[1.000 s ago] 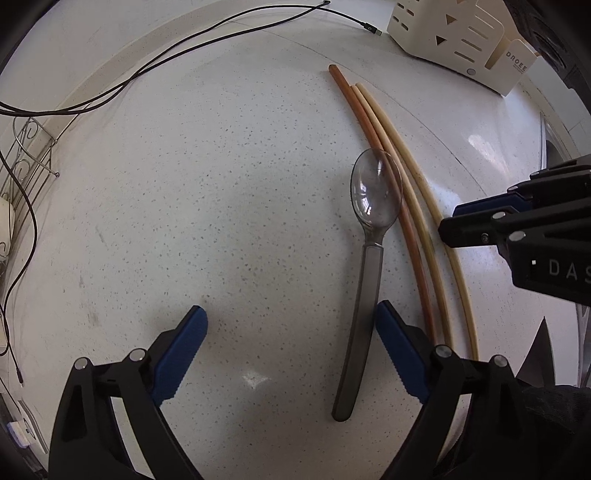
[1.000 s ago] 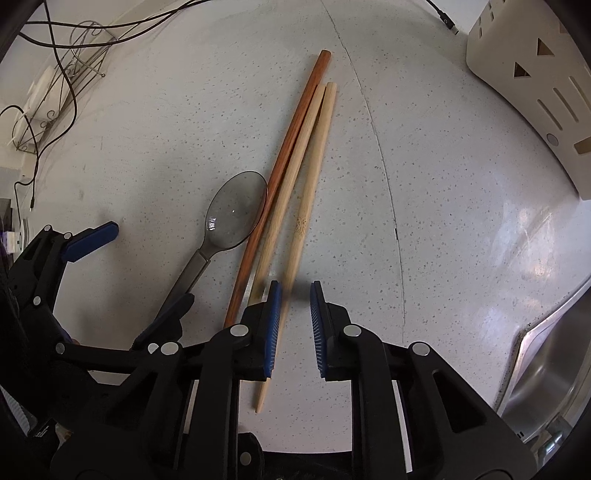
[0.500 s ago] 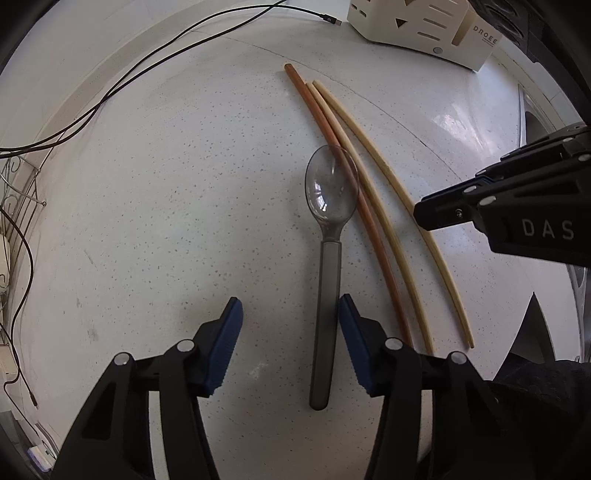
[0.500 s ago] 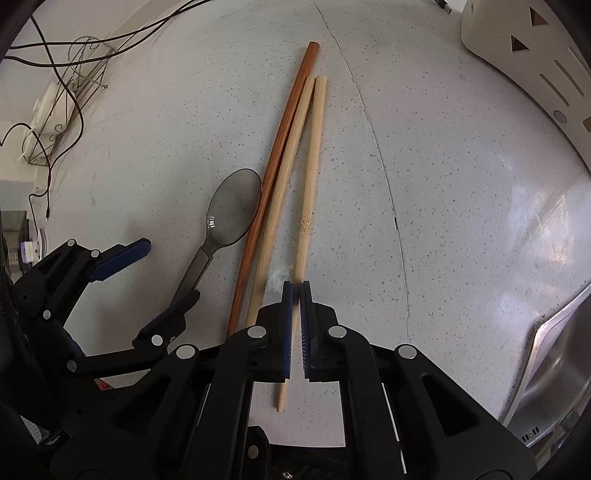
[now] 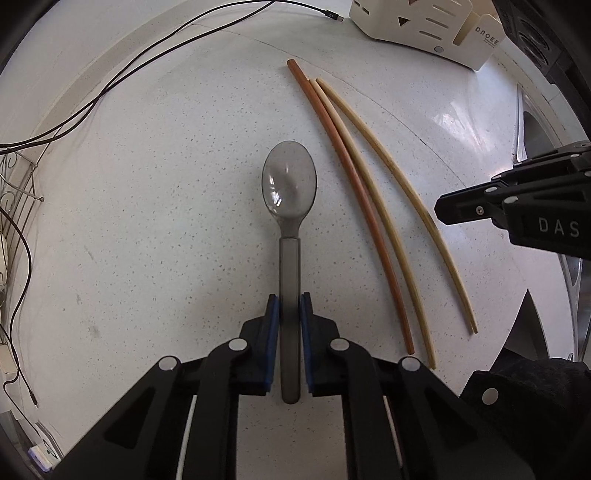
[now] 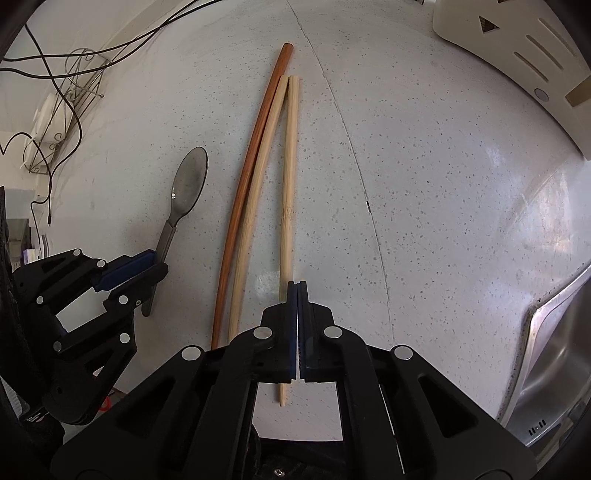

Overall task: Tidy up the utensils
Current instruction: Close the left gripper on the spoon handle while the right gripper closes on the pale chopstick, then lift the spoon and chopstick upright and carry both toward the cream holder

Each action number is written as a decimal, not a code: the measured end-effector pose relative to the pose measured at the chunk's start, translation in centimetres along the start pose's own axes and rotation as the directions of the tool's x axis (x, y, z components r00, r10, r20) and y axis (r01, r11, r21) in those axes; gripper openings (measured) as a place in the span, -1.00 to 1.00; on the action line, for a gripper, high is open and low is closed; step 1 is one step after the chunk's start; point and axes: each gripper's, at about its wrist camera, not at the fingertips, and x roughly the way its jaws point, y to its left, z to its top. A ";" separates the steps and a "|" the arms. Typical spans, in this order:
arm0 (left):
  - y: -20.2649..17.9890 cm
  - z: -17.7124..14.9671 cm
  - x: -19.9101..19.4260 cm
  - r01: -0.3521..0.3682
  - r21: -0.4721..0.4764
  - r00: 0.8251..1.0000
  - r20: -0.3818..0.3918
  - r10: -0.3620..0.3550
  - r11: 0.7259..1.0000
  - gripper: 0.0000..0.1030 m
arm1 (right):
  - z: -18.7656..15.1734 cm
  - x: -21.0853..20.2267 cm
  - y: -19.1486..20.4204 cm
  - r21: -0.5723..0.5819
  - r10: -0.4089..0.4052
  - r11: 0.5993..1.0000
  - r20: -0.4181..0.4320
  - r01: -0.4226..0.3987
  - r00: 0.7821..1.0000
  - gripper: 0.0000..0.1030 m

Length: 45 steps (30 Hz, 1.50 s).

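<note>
on the speckled white surface [image 5: 147, 221], your left gripper [image 5: 289, 306] is clamping its jaws on the spoon [image 5: 289, 206] handle while your right gripper [image 6: 297, 295] is pinching 1 pale chopstick [image 6: 287, 192], readying both for lifting toward the organizer [image 5: 417, 22].

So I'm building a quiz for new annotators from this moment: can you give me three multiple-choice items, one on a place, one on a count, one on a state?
1. Where does the spoon lie relative to the chopsticks in the left wrist view?
A. left of them
B. right of them
C. across them

2. How many chopsticks are on the counter?
A. two
B. three
C. four

3. What is the right gripper doing?
A. open above the counter
B. shut on the spoon
C. shut on a pale chopstick

Answers:
1. A: the spoon sits left of all the sticks.
2. B: one reddish-brown chopstick and two pale ones, the other pale chopstick beside it.
3. C: its blue pads meet around the rightmost pale stick, while the left gripper clamps the spoon handle.
</note>
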 end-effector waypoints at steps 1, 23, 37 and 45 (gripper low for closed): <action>-0.1 0.1 0.1 0.001 -0.001 1.000 0.001 -0.001 1.000 -0.78 | 0.1 0.2 0.4 0.000 0.001 1.000 -0.001 -0.001 1.000 -0.99; 0.8 -1.0 -0.5 0.019 -0.029 1.000 0.020 -0.018 0.999 -0.78 | 1.3 0.4 2.0 -0.055 -0.076 0.996 -0.014 0.076 0.997 -0.69; 0.7 -1.1 -0.6 0.007 -0.026 1.000 0.009 -0.006 1.000 -0.78 | 2.1 0.9 2.2 -0.041 -0.072 0.997 -0.034 0.071 0.997 -0.89; 1.2 -0.9 -1.8 0.009 -0.048 0.999 0.040 -0.008 0.999 -0.78 | 0.6 -0.1 0.7 0.006 0.010 1.000 0.008 -0.010 1.000 -0.89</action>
